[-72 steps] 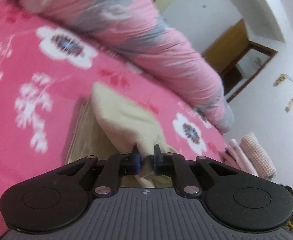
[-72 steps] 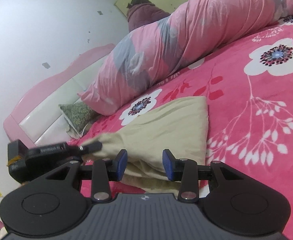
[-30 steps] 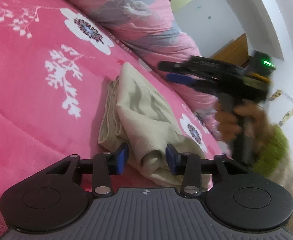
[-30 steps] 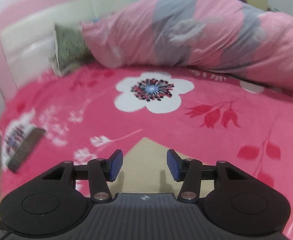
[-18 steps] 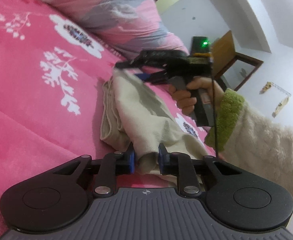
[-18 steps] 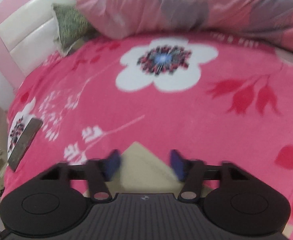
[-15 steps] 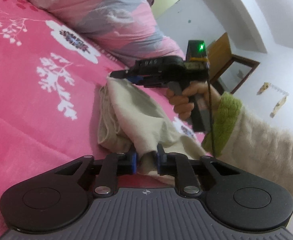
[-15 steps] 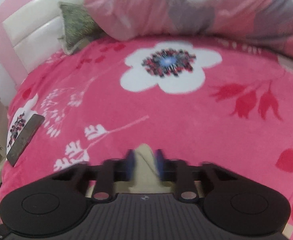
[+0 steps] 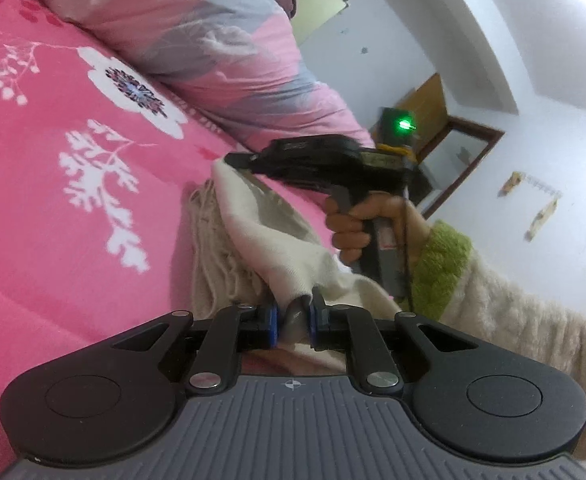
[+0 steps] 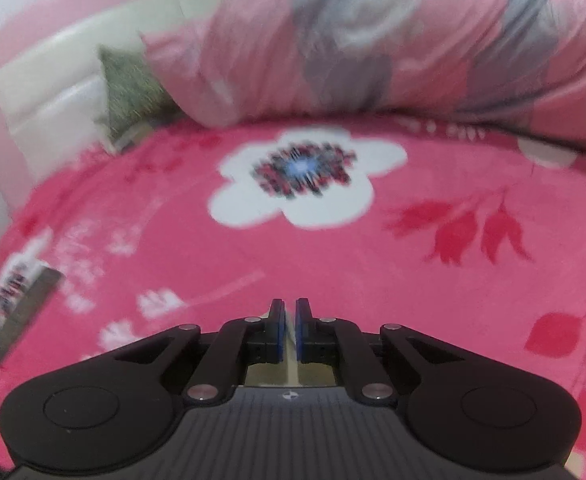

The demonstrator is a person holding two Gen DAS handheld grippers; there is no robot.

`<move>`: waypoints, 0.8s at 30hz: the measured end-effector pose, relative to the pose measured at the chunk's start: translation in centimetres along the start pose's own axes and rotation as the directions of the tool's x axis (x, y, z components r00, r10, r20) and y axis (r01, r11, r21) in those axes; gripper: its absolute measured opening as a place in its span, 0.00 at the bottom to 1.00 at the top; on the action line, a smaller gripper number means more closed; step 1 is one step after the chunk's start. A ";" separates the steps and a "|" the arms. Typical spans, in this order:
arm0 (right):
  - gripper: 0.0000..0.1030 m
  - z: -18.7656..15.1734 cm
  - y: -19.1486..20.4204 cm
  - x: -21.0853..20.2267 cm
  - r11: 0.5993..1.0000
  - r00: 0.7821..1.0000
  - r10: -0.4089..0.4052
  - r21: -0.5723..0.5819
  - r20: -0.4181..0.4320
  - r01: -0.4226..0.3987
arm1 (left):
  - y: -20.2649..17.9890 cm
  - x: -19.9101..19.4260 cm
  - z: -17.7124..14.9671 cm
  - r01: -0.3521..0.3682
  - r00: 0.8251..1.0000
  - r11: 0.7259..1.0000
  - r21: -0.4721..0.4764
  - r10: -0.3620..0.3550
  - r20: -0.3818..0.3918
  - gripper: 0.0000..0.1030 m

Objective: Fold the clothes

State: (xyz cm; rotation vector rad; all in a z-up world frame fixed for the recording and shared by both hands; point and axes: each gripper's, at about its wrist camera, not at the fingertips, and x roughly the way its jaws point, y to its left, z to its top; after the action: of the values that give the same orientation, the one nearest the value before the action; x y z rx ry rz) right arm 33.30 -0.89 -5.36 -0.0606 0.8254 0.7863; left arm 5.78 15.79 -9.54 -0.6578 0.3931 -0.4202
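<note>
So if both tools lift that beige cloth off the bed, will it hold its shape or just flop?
Probably flop. The beige cloth sags and creases between the left tool and the right tool, so it looks soft, not stiff. It bunches thinly where the left tool pinches it, which suggests it is light. Its lower layers on the pink blanket may trail or unfold.

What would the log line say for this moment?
left gripper: shut on beige cloth | right gripper: shut on cloth's far corner | cloth lifted over pink bedspread
</note>
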 end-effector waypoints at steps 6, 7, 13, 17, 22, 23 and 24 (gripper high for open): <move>0.31 -0.7 -1.4 0.9 0.993 0.997 -0.073 0.092 -0.030 0.075 | 0.8 -0.4 -0.3 -0.012 1.000 0.999 -0.032 0.011 -0.021 0.21; 0.38 -0.7 -1.6 -0.1 0.991 0.997 -0.080 0.104 -0.005 0.080 | 0.8 -0.5 -0.3 -0.016 1.000 0.999 -0.036 0.015 -0.022 0.24; 0.46 -2.5 -3.2 -9.3 0.985 0.990 -0.085 0.162 0.114 0.066 | 0.9 -1.0 -0.1 -0.032 0.999 0.994 -0.106 0.030 -0.021 0.33; 0.46 -6.6 -4.5 -14.4 0.971 0.984 -0.110 0.227 0.142 0.076 | 0.9 -1.9 0.2 -0.054 0.999 0.985 -0.166 0.054 0.001 0.37; 0.46 -12.9 -4.9 -19.5 0.949 0.971 -0.152 0.302 0.184 0.091 | -0.2 -3.3 0.8 -0.115 0.992 0.984 -0.138 0.120 0.026 0.40; 0.46 -14.0 -4.8 -20.2 0.945 0.969 -0.154 0.314 0.191 0.089 | -0.5 -3.5 0.9 -0.127 0.991 0.984 -0.128 0.132 0.030 0.40; 0.46 -15.0 -4.6 -20.8 0.942 0.967 -0.158 0.324 0.198 0.087 | -0.9 -3.6 1.0 -0.141 0.989 0.984 -0.111 0.145 0.031 0.41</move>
State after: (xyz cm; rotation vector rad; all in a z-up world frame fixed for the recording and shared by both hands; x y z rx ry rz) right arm 18.08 -21.90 -2.74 0.2533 0.7173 0.5247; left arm 2.94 17.42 -7.48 -0.7371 0.4250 -0.2504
